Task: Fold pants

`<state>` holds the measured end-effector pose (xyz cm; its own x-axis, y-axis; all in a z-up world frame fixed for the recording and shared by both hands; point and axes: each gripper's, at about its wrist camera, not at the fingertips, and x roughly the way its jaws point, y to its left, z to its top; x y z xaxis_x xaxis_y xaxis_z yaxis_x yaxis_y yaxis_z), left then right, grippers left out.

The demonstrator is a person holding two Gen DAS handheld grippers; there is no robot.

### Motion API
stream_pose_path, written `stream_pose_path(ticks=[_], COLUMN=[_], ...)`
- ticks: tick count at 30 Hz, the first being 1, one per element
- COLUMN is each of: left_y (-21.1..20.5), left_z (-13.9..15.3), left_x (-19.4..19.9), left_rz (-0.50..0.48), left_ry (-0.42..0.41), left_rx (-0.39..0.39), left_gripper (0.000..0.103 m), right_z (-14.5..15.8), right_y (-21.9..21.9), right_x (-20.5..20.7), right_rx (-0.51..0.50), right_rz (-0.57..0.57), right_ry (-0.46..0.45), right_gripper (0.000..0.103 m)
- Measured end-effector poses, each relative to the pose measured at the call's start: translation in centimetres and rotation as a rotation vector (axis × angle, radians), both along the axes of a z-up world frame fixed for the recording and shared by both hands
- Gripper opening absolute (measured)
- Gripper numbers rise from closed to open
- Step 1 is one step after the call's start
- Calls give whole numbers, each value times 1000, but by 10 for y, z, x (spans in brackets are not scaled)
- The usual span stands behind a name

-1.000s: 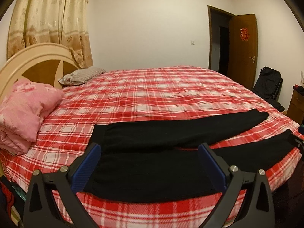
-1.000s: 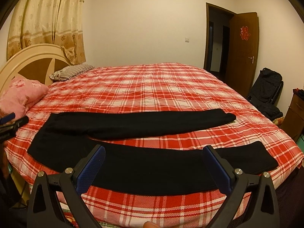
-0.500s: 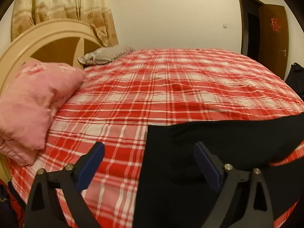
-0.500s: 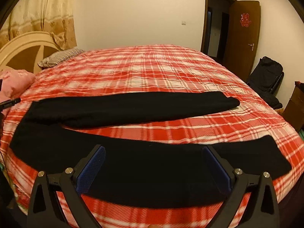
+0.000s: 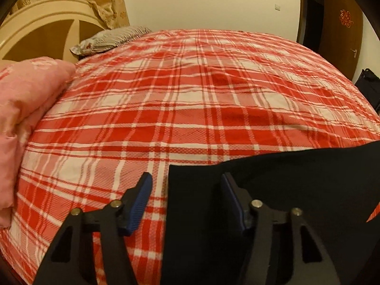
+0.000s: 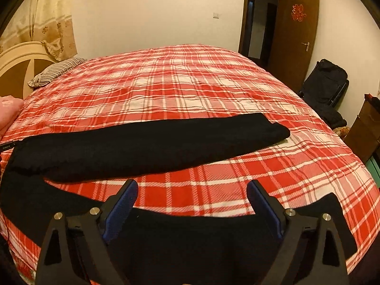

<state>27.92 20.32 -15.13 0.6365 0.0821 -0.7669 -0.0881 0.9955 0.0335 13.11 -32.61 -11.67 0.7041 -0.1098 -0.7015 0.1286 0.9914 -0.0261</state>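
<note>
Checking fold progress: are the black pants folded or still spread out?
Spread out: on the bed, the black pants lie flat with both legs apart, plaid showing between them.

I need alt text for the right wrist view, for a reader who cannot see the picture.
An open right hand-held gripper hovers over the near leg of black pants that lie spread flat, legs apart, across a bed with a red plaid cover. Behind the bed are a cream headboard, a striped pillow and an open brown door.
</note>
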Motion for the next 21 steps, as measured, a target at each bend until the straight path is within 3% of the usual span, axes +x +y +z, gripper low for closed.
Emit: stream_pose_path(ticks=[3, 9, 13, 15, 18, 21], left_y=[2, 6, 7, 7, 4, 0], left_z=[-5, -13, -14, -14, -12, -10], left_x=[8, 18, 22, 22, 22, 22], left_rz=[-19, -39, -55, -64, -86, -116], left_ry=[17, 27, 30, 33, 33, 32], left_rx=[-25, -61, -84, -85, -74, -77], left_gripper=[51, 48, 45, 43, 35, 16], right_z=[-2, 1, -1, -2, -3, -5], right_y=[-9, -32, -56, -76, -105, -134], right_x=[10, 29, 47, 58, 71, 86], right_rx=[3, -16, -11, 6, 5, 0], right_rz=[-14, -41, -71, -104, -159, -207], right_ry=[20, 27, 58, 75, 91, 114], right_gripper=[94, 93, 81, 79, 78, 78])
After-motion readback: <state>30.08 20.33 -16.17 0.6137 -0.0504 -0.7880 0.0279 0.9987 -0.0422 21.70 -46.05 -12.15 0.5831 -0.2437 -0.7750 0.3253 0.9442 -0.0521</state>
